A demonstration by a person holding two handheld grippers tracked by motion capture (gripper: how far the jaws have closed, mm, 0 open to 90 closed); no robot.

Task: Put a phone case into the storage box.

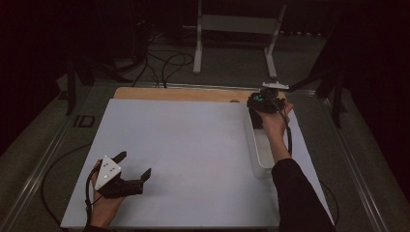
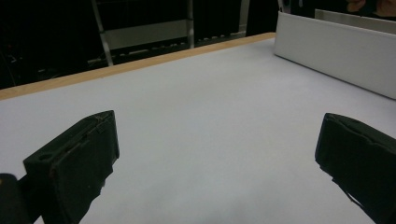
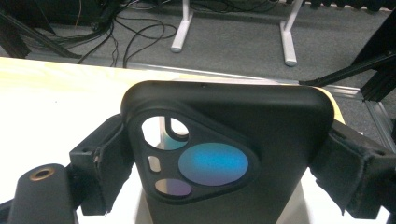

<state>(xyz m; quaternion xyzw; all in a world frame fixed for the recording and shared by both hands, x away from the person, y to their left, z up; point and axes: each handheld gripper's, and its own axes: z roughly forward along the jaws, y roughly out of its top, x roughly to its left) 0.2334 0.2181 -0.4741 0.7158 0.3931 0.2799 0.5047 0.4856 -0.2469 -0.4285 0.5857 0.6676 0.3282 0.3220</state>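
Left gripper (image 1: 137, 166), jaws spread wide and empty, resting low on the white worktop (image 1: 183, 154) well to the left of the white tray (image 1: 261, 159); kept idle and clear of the tray, probably to leave room for the other hand's work. Long side wall of the tray seen from the left gripper view (image 2: 336, 51), standing upright on the worktop. Right gripper (image 3: 219, 154), jaws clamped on the two long edges of a black phone case (image 3: 224, 140), camera cut-out facing the lens; case (image 1: 257, 104) held above the far end of the tray. Edge grip apparently chosen to keep the case flat and steady for lifting from, or lowering into, the tray.
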